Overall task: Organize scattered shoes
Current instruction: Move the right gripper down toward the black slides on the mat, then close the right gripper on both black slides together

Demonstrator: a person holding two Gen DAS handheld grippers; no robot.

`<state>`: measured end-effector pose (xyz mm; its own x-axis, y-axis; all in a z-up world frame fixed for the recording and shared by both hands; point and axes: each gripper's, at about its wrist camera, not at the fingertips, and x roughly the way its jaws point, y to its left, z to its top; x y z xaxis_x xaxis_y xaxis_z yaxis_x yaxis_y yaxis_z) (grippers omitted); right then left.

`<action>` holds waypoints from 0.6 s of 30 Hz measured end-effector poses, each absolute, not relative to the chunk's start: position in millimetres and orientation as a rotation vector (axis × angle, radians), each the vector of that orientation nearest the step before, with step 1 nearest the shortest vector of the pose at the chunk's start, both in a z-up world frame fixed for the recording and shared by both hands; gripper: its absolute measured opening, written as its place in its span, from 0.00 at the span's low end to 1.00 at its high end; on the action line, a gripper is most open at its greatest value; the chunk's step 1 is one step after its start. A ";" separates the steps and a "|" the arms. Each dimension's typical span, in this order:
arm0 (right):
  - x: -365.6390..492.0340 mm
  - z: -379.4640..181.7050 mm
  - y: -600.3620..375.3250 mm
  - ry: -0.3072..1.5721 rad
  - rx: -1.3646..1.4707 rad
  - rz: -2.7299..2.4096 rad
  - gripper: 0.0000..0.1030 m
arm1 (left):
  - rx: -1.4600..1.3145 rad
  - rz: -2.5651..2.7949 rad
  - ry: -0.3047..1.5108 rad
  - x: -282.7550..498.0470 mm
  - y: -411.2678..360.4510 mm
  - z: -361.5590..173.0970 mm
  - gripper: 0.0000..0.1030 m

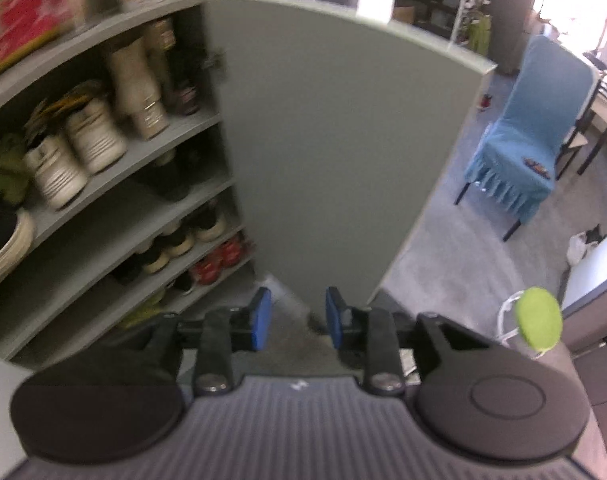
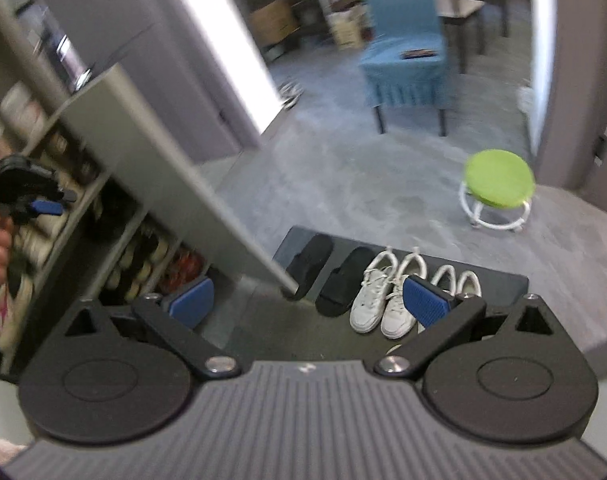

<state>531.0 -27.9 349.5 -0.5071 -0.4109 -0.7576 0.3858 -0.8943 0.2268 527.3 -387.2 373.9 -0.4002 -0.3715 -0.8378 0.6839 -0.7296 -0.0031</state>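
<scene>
White sneakers (image 2: 385,296) sit on the mat just beyond the wide-spread right tool (image 2: 309,306).

The cabinet door (image 1: 335,152) looks smooth and matt grey, the floor (image 2: 343,184) rough like carpet. Blue cloth covers the chair (image 2: 407,68); the white sneakers (image 2: 383,300) look like smooth leather, the right gripper (image 2: 307,304) pads ribbed.

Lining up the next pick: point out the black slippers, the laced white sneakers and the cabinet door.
black slippers (image 2: 337,280), right wrist view, right slipper's strap.
laced white sneakers (image 2: 373,300), right wrist view, left shoe's laces.
cabinet door (image 1: 323,152), left wrist view, panel face.
</scene>
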 end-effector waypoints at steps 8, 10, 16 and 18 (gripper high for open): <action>526.6 288.1 -133.5 0.135 1.316 -2.278 1.00 | 1.133 -2.046 0.553 599.6 -444.6 335.1 0.56; 525.5 272.8 -159.9 0.178 1.340 -2.249 1.00 | 1.125 -2.050 0.541 612.6 -458.0 310.9 0.65; 520.0 132.9 -236.2 0.313 1.299 -2.220 1.00 | 1.047 -2.128 0.400 631.5 -483.5 186.3 0.87; 509.7 57.5 -255.6 0.391 1.261 -2.224 1.00 | 1.045 -2.144 0.345 628.9 -495.3 122.7 0.87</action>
<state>509.7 -255.6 57.5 -0.4102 -0.3172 -0.8550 0.5898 -0.8074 0.0166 628.9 -495.3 122.7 -0.4162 -0.4859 -0.7686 0.7027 -0.7083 0.0672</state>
